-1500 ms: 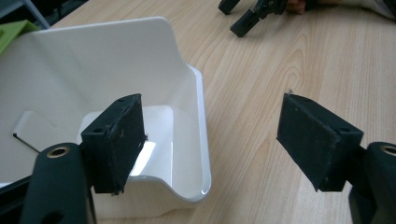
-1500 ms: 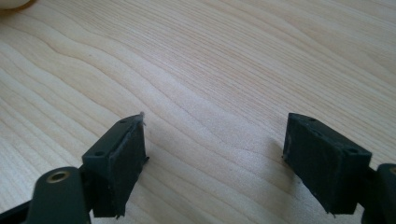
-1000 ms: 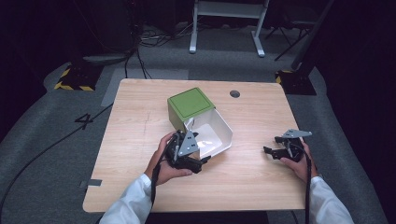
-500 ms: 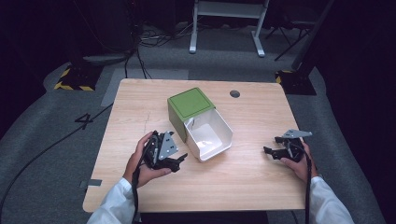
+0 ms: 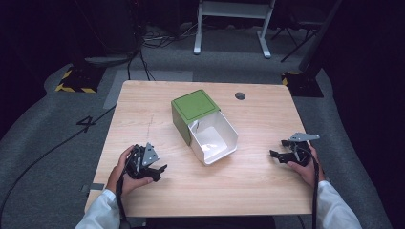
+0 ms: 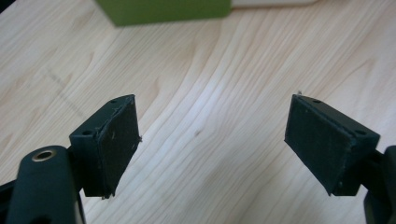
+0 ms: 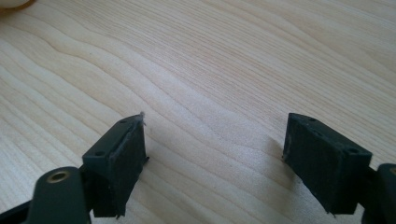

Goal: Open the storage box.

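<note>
A green box [image 5: 192, 110] stands at the middle of the wooden table [image 5: 258, 119], and its white drawer [image 5: 214, 138] is pulled out toward me, with nothing visible inside. My left gripper [image 5: 157, 172] rests near the front left of the table, apart from the box, open with nothing between its pads [image 6: 117, 140]. The green box's side [image 6: 163, 10] shows at the top of the left gripper view. Near the right edge my right gripper [image 5: 276, 155] is open too, over bare wood, pads [image 7: 122, 161] wide apart.
A round cable hole [image 5: 240, 96] sits at the table's far right. Beyond the table, on the grey floor, are cables [image 5: 143, 52], a white stand's legs [image 5: 229, 28] and yellow-black hazard tape [image 5: 71, 88].
My left gripper has drawn back from the white drawer toward the front left of the table. The drawer stays pulled out. The right gripper has not moved.
</note>
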The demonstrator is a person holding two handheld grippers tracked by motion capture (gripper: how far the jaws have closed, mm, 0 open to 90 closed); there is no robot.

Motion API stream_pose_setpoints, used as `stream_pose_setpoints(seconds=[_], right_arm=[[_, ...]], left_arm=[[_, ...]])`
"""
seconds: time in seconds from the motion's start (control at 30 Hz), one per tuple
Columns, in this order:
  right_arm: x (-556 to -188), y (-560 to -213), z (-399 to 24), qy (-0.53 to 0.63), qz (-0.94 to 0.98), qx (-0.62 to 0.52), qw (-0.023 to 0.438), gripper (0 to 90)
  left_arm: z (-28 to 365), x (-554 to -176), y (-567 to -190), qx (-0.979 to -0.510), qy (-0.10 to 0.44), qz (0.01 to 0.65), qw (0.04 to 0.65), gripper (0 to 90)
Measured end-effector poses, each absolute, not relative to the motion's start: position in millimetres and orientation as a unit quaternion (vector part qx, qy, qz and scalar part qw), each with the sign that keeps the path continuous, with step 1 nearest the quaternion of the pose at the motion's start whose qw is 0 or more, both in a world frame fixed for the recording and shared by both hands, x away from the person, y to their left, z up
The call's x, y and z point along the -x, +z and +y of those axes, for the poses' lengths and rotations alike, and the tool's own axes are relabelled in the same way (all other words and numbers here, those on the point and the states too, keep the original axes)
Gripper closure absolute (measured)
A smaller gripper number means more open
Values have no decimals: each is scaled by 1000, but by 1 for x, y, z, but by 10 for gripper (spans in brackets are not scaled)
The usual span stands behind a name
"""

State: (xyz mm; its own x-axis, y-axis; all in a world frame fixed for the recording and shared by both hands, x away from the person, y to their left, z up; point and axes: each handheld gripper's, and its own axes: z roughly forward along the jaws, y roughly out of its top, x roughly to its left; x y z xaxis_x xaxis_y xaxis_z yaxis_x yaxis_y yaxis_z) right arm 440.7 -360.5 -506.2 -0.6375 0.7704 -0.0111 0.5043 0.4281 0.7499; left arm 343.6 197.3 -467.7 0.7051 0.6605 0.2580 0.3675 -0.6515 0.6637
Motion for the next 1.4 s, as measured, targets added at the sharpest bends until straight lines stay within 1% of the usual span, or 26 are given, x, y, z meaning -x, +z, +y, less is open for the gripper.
stream_pose_setpoints(seconds=[0.23, 0.5, 0.63, 0.77, 0.83, 0.97, 1.4], right_arm=[[-440, -506, -361, 369, 825, -387, 180, 209], [-440, -506, -361, 370, 825, -387, 180, 209], [-440, -506, -361, 370, 825, -387, 180, 209], [-440, -506, -361, 370, 825, -387, 179, 209], [-440, -506, -361, 370, 825, -387, 180, 209], [-440, -506, -361, 369, 825, -387, 180, 209], [-440, -506, -360, 370, 825, -387, 180, 204]], left_arm=[[221, -347, -481, -866, 233, 328, 297, 174], [237, -347, -495, -857, 208, 364, 300, 171], [246, -346, -501, -849, 196, 381, 309, 173], [259, -346, -506, -837, 186, 393, 331, 165], [267, -347, -507, -829, 166, 414, 337, 161], [274, -347, -507, -820, 173, 433, 333, 157], [274, -347, -507, -819, 174, 434, 332, 157]])
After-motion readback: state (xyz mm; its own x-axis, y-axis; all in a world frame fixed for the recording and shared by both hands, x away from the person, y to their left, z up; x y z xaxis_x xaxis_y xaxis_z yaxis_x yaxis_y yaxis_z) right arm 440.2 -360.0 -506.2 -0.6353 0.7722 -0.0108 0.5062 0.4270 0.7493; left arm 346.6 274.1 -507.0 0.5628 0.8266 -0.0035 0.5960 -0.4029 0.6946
